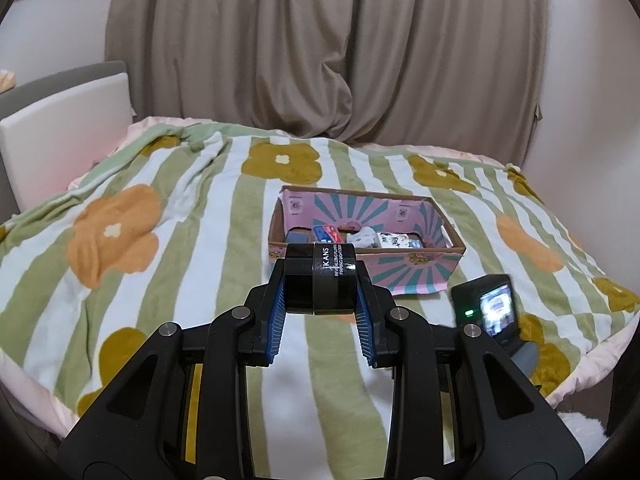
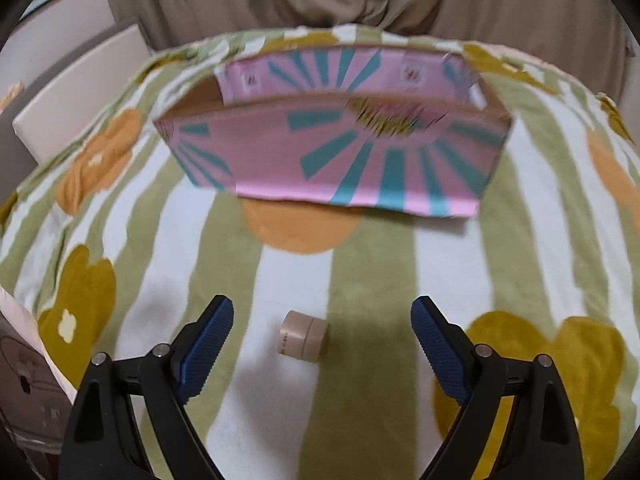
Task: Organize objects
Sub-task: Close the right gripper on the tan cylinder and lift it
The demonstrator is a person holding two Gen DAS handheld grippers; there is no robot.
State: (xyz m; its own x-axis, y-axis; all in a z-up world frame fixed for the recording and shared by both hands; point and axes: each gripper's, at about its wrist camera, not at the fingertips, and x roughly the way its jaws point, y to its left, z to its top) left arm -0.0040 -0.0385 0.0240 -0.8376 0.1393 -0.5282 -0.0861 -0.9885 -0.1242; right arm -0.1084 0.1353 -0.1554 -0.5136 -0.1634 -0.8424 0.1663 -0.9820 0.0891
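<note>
At twelve o'clock between your spread right claw (image 2: 322,326), the little jar (image 2: 302,335) looks light, hard, roll-prone; pinch its flat ends. Your left claw (image 1: 320,280) grips a black jar (image 1: 320,278).

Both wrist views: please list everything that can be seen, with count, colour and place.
blanket: one, white and green stripes with orange and mustard flowers, spread over the surface.
cardboard box: one, pink with teal rays, open top, on the blanket.
items in the box: several, mixed colours, too small to name.
black jar: one, black with white lettering, clamped in the left gripper.
beige jar: one, beige, lying on the blanket in front of the box, between the right jaws, untouched.
curtain: one, taupe, behind.
cushion: one, cream, far left.
left gripper: black, blue pads, shut on the black jar.
right gripper: black, blue pads, open.
</note>
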